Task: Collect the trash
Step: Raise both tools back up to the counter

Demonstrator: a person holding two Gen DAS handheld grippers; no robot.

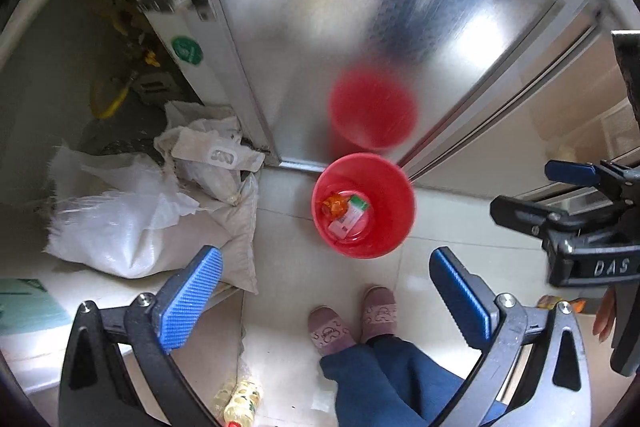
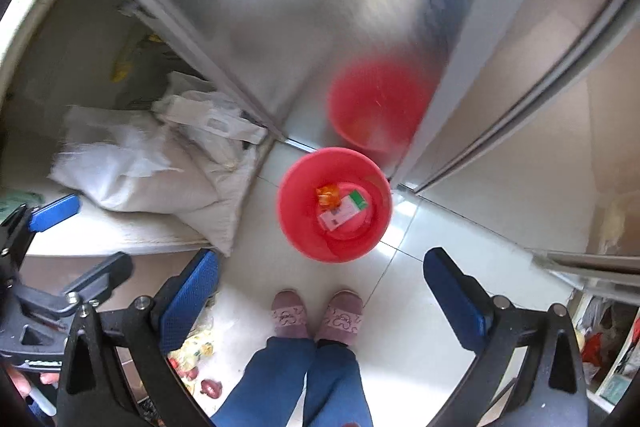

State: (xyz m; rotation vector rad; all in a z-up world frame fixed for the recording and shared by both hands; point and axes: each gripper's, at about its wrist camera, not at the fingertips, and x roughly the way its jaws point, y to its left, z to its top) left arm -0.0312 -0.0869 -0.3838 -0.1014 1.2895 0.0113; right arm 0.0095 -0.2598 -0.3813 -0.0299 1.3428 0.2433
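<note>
On the tiled floor by the steel door stands the red bin [image 1: 363, 205], holding an orange wrapper [image 1: 334, 205] and a small carton [image 1: 349, 218]: light, crushable scraps, best pinched at an edge. Left gripper [image 1: 326, 301] and right gripper [image 2: 320, 297] both have fingers spread wide, empty.

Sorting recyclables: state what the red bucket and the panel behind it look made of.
Red bucket: likely plastic, smooth with a slight sheen, uniform colour. Panel: apparently brushed metal, since it shows a blurred red reflection of the bucket.
</note>
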